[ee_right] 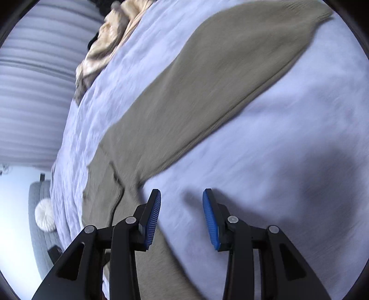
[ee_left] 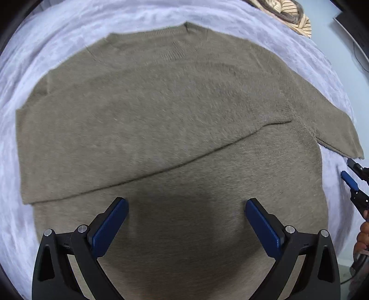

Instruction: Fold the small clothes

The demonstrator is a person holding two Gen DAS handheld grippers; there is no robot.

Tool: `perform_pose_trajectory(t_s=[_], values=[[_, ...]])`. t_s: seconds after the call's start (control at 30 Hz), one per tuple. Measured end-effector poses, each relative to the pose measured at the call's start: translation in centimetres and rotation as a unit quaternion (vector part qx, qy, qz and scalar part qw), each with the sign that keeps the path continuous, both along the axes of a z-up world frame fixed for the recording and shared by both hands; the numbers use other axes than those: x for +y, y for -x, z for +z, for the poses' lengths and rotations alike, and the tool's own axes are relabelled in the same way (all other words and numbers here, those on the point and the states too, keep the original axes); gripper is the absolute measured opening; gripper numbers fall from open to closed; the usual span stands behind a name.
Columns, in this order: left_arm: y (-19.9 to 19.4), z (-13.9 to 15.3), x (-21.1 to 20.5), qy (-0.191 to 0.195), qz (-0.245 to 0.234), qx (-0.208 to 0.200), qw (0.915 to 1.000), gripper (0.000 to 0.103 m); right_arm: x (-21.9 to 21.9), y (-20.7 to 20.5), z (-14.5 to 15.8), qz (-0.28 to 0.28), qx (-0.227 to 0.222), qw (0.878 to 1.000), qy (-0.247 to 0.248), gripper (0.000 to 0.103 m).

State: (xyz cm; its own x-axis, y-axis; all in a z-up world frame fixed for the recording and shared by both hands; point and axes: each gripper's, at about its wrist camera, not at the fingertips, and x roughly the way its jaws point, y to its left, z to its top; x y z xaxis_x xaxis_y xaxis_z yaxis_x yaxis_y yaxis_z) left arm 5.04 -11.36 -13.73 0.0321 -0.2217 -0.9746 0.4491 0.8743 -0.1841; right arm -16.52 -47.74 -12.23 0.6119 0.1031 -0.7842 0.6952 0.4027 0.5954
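Note:
An olive-brown knitted sweater [ee_left: 166, 120] lies flat on a pale lilac fuzzy bedcover [ee_left: 46, 41]. Its left sleeve is folded across the body, making a diagonal edge. The right sleeve [ee_right: 230, 69] stretches out over the cover. My left gripper [ee_left: 185, 205] is open and empty, hovering above the sweater's lower body. My right gripper [ee_right: 181, 196] is open and empty, over the cover just beside the sweater's armpit area; it also shows at the right edge of the left wrist view [ee_left: 351, 173].
A crumpled cream striped garment [ee_left: 288, 13] lies at the far edge of the bed, also seen in the right wrist view [ee_right: 108, 46]. A grey chair with a round white cushion [ee_right: 45, 218] stands beyond the bed's side.

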Motion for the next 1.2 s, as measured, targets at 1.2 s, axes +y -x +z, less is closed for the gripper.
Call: perform_pose_trajectory(t_s=[1.2], values=[[-3.2,3.4,7.1,0.117,0.144,-0.042,0.9817,0.103,10.6,-21.3,8.4,0.3,-0.166,0.938,0.061,0.01]])
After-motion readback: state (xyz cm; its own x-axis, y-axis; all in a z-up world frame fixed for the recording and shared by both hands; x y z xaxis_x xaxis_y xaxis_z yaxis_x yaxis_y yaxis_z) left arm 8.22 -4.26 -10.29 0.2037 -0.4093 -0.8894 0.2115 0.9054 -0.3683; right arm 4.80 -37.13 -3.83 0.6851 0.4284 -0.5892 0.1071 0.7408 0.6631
